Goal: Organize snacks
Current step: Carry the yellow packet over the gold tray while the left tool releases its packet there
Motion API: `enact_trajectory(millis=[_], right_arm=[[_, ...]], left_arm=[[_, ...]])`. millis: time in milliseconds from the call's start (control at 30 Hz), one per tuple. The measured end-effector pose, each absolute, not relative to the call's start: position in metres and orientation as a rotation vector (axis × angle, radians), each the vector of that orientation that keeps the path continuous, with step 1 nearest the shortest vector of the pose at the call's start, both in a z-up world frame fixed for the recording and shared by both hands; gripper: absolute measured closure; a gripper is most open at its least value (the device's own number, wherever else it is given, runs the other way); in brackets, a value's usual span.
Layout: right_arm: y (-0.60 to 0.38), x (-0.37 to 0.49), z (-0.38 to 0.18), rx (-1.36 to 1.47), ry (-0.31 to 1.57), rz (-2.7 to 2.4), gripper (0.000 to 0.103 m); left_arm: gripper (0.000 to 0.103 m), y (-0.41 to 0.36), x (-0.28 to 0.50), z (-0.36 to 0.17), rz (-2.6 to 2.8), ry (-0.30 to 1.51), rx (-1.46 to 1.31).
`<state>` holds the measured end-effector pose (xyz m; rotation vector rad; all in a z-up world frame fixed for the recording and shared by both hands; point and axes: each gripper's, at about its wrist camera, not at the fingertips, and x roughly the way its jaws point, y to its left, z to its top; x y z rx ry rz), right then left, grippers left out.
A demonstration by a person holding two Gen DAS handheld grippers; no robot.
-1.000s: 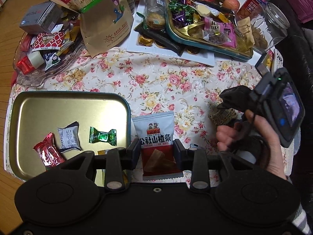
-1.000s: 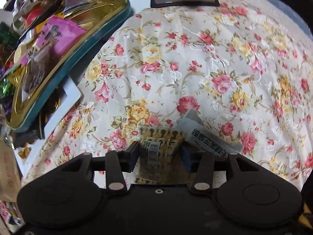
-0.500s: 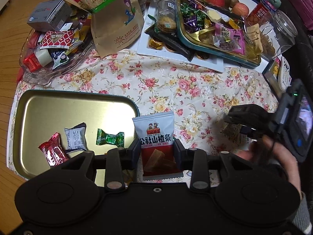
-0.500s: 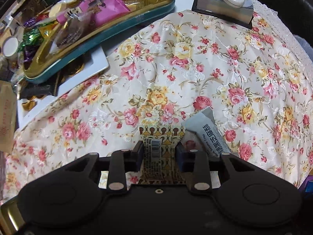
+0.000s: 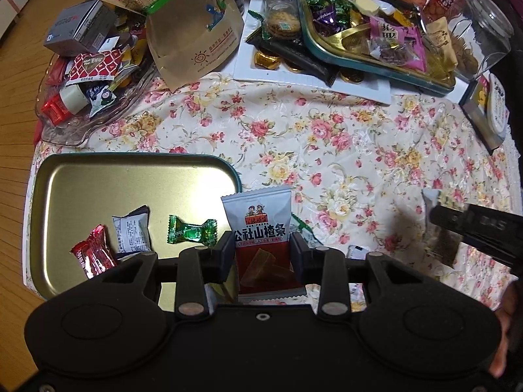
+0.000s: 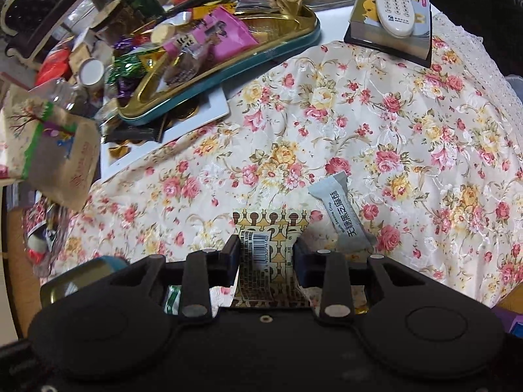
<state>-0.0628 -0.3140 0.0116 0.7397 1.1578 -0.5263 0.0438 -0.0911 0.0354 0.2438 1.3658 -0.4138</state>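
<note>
Three wrapped sweets already lie in the gold tray (image 5: 98, 179). The left tool (image 5: 261, 254) grips a hawthorn-strip packet (image 5: 260, 225) by the tray's near corner; the right tool (image 6: 266, 254), jaws just closed, holds a gold-patterned packet (image 6: 271, 228) above the table (image 6: 376, 114). A grey sesame-crisp packet (image 6: 343, 215) and the heaped far trays remain unsorted.

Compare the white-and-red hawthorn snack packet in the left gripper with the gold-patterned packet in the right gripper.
The white-and-red hawthorn snack packet is white above and red below, with a printed picture of amber slices; the gold-patterned packet is gold with dark motifs throughout. The hawthorn packet shows its front with large characters; the gold one shows a barcode label. Both are small sealed packets, each clamped between the pads of a gripper, the left gripper and the right gripper, above the floral tablecloth.
</note>
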Motion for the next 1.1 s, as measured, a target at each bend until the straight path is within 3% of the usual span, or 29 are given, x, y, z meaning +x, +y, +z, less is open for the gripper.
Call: enact_trajectory(millis=[533, 1100], right_arm=[[-0.262, -0.052, 0.045, 0.693, 1.153, -0.324, 0.068], [-0.166, 0.005, 0.038, 0.588, 1.214, -0.145, 0.068]], left_arm=[[0.058, -0.021, 0.085, 0.017, -0.233, 1.37, 0.201], [0.058, 0.049, 0.102, 0.014, -0.209, 1.345, 0.127]])
